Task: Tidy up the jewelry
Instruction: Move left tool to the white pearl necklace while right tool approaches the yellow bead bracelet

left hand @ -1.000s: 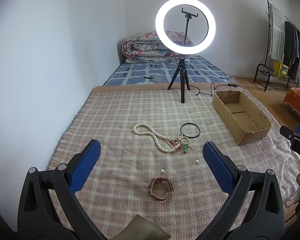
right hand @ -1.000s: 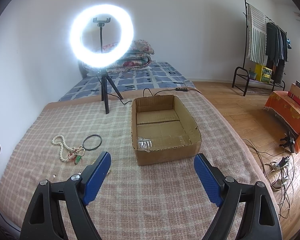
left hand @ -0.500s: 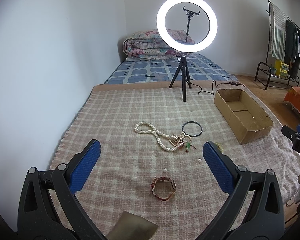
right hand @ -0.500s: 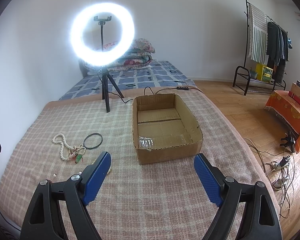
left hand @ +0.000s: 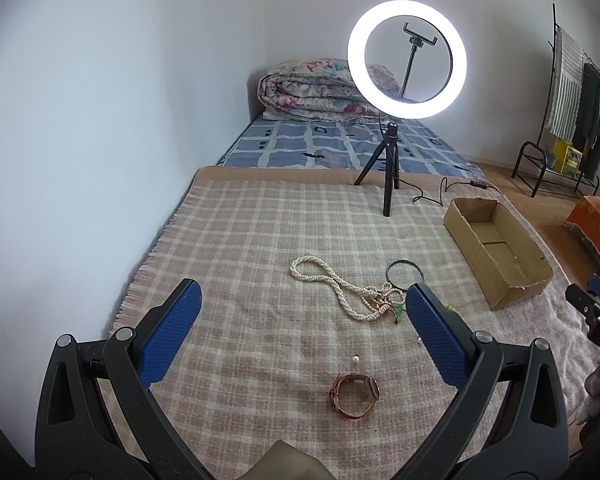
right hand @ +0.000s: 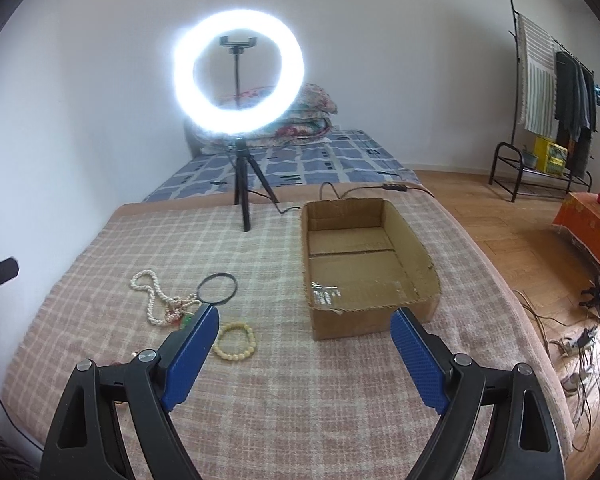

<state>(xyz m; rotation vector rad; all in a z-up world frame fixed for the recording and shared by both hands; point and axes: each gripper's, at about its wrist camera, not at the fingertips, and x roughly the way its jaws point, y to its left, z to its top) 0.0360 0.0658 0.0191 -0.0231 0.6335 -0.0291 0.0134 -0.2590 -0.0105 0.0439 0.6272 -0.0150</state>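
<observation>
Ahead, ring light [right hand: 238,76] behind cardboard box [right hand: 364,264]; both tongs [left hand: 300,336] [right hand: 304,356] spread, empty.

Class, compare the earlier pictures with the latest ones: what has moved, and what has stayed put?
The left gripper shifted left, so the watch sits further right in its view. Nothing was grasped or released. Both grippers stay open and empty; the pearl necklace and cardboard box lie unmoved.

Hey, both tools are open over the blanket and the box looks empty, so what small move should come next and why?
Probably lower the left tool onto the watch: it lies loose, nearest, between the open jaws, and the cardboard box holds no jewelry yet.
</observation>
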